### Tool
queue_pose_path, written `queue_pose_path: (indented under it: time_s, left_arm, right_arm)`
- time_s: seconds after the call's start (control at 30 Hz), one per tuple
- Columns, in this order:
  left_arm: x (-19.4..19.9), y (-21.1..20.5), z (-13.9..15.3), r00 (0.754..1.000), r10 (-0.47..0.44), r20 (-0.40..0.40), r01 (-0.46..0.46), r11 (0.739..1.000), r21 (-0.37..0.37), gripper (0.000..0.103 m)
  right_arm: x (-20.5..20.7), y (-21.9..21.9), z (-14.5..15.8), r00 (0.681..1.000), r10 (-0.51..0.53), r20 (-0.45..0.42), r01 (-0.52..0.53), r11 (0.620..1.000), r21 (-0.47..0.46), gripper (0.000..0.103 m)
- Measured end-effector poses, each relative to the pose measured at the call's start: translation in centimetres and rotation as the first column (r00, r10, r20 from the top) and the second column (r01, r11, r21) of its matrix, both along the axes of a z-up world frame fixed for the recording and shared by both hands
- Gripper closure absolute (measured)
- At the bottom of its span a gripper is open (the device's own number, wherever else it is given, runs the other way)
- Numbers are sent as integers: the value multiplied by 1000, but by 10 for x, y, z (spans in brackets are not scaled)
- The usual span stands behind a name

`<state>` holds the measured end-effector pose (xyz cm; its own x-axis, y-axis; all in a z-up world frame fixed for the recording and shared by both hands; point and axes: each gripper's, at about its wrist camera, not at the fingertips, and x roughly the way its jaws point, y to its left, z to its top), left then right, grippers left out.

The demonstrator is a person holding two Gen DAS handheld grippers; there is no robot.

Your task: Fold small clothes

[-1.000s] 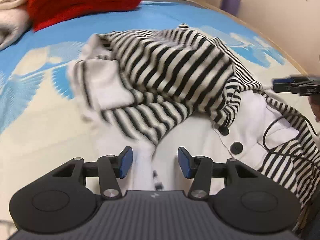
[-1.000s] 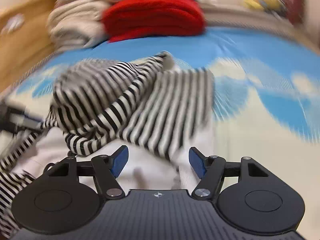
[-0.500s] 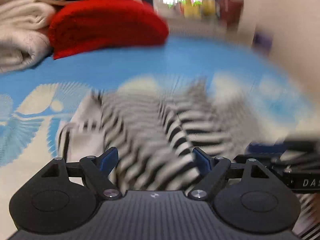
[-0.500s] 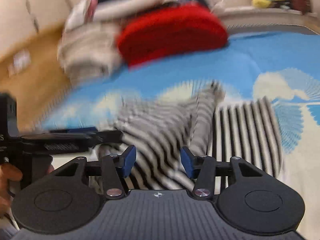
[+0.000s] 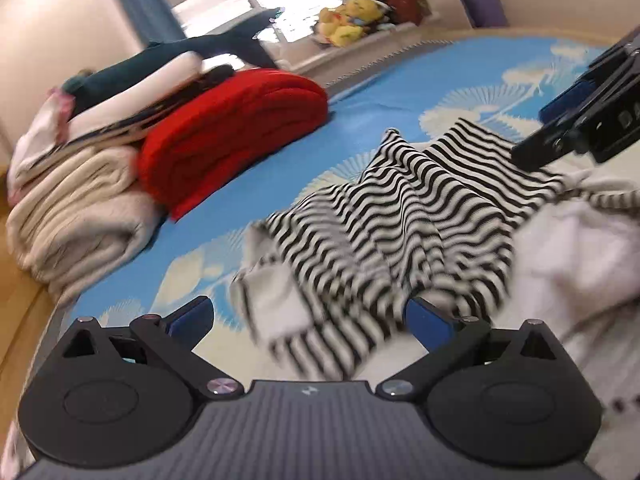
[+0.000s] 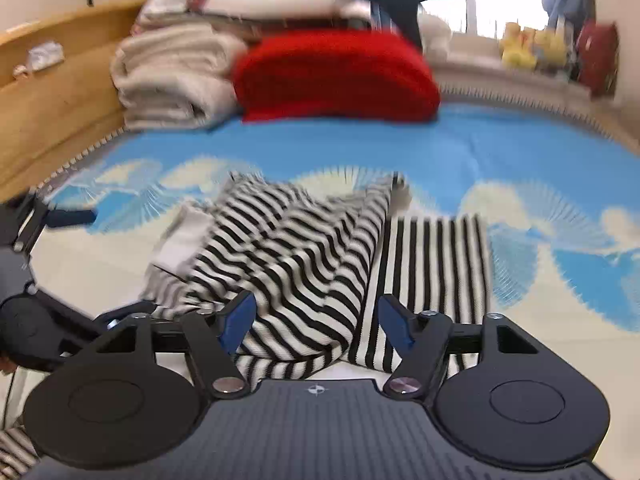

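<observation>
A black-and-white striped garment (image 5: 400,216) with a white part (image 5: 580,248) lies crumpled on the blue and cream bedspread (image 5: 380,92). My left gripper (image 5: 310,316) hovers over its near edge. Its jaws are opening wide, and the cloth lies beneath them, not pinched. In the right wrist view the same garment (image 6: 304,248) has one striped layer draped over a flat striped panel. My right gripper (image 6: 316,318) is above its near hem with jaws opening, and the pads are off the cloth. Each gripper shows in the other's view: the right gripper (image 5: 560,124), and one of the left gripper's fingers (image 6: 72,216).
A folded red blanket (image 5: 232,136) and stacked cream blankets (image 5: 76,208) sit at the far side of the bed. A wooden headboard (image 6: 52,100) runs along the left. Plush toys (image 5: 344,20) line the window sill. Bare bedspread (image 6: 520,152) lies beyond the garment.
Both grippers have drawn back and lifted from the garment, so more of the room shows. The left jaws have spread much wider. The right jaws narrowed, then widened again.
</observation>
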<state>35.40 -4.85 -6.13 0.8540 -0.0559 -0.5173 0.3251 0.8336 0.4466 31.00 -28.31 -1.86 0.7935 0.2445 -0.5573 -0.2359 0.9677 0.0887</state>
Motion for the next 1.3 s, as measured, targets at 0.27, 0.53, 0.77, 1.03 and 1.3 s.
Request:
queue_pose_path:
  time_s: [0.27,0.53,0.77,1.03,1.3]
  left_arm:
    - [-139,39,13,991,122,-47,-127,985,-116,0]
    - [-239,44,13,991,117,-65,-127,975,-185,0]
    - [-300,46,9,993,106,-46,-112,978,-175,0]
    - [-316,52,11,992,123,-38,-128,974,-185,0]
    - [-306,60,5,984,167,-55,-174,970,-169,0]
  right_arm:
    - [-149,14,-15,993,-72,95,66,996,65,24]
    - [-281,40,-19,984,-58,171,60,998,-1,23]
    - [-342,49,-28,983,-72,168,81,996,-43,23]
    - [-359,54,-27,983,-72,170,80,996,-37,23]
    - [-347,46,-35,987,-120,109,120,993,4,23]
